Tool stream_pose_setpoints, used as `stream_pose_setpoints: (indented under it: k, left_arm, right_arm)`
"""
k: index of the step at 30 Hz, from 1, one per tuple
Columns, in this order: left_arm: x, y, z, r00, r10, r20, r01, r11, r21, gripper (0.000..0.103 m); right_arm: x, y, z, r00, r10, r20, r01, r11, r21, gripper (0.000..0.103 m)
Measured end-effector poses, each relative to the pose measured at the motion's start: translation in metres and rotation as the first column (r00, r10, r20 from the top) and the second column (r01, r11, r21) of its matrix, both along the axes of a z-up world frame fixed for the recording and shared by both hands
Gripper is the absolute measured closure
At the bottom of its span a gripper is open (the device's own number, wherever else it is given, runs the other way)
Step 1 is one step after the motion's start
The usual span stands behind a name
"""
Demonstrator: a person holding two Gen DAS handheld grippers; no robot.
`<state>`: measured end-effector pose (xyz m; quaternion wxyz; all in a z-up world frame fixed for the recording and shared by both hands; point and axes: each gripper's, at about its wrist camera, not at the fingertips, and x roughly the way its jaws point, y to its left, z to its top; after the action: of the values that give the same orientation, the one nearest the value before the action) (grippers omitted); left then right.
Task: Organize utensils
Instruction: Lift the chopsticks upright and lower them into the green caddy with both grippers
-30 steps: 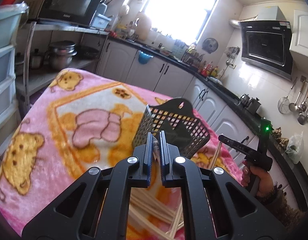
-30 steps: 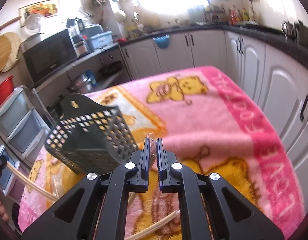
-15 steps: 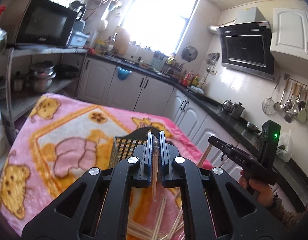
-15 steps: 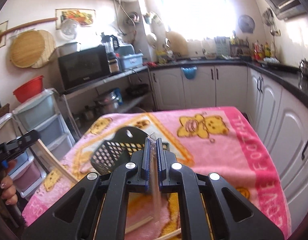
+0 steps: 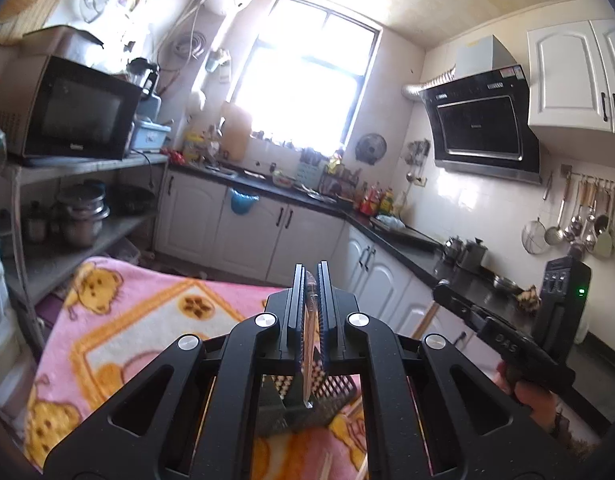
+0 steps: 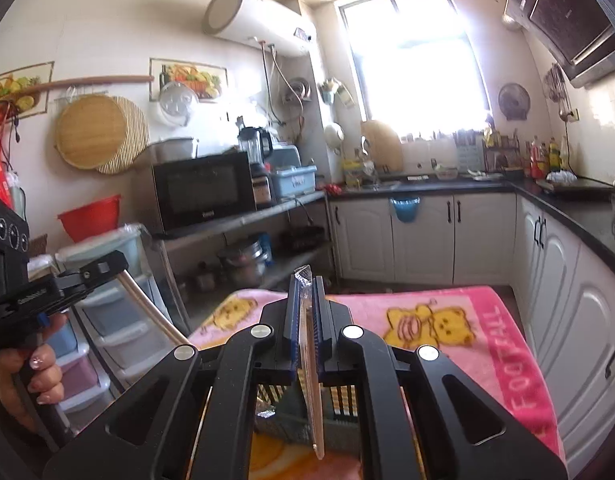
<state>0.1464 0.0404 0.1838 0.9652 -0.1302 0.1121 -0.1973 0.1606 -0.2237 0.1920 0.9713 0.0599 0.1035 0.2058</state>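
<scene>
My left gripper is shut on a plastic-wrapped pair of chopsticks that hangs down between the jaws. My right gripper is shut on another wrapped pair of chopsticks, also hanging down. Both are raised above the black perforated utensil basket, which lies on the pink blanket; it also shows in the right wrist view, mostly hidden by the gripper body. Loose chopsticks lie on the blanket below. Each view shows the other hand-held gripper at the side.
The pink cartoon blanket covers the table. White cabinets run along the right, a shelf with a microwave and pots on the left, plastic drawers beside the table.
Both grippers have risen and tilted upward, each lifting its wrapped chopsticks off the blanket. The basket has dropped low in both views and now sits under the gripper bodies.
</scene>
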Motion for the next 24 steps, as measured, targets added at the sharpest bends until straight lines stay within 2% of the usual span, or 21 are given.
stream_pose_setpoints:
  k: [6, 11, 24]
  left_arm:
    - [0.014, 0.009, 0.009, 0.999, 0.042, 0.007, -0.042, 0.999, 0.006, 0.100]
    - [0.030, 0.013, 0.005, 0.998, 0.068, -0.014, -0.068, 0.998, 0.019, 0.100]
    - [0.058, 0.004, -0.037, 0.993, 0.078, -0.086, -0.073, 0.995, 0.064, 0.100]
  right_arm:
    - [0.010, -0.001, 0.021, 0.999, -0.012, 0.050, 0.011, 1.000, 0.012, 0.097]
    - [0.026, -0.001, 0.022, 0.998, -0.024, 0.052, 0.024, 1.000, 0.013, 0.097]
    - [0.062, 0.001, -0.025, 0.996, -0.083, -0.030, 0.082, 0.997, -0.005, 0.097]
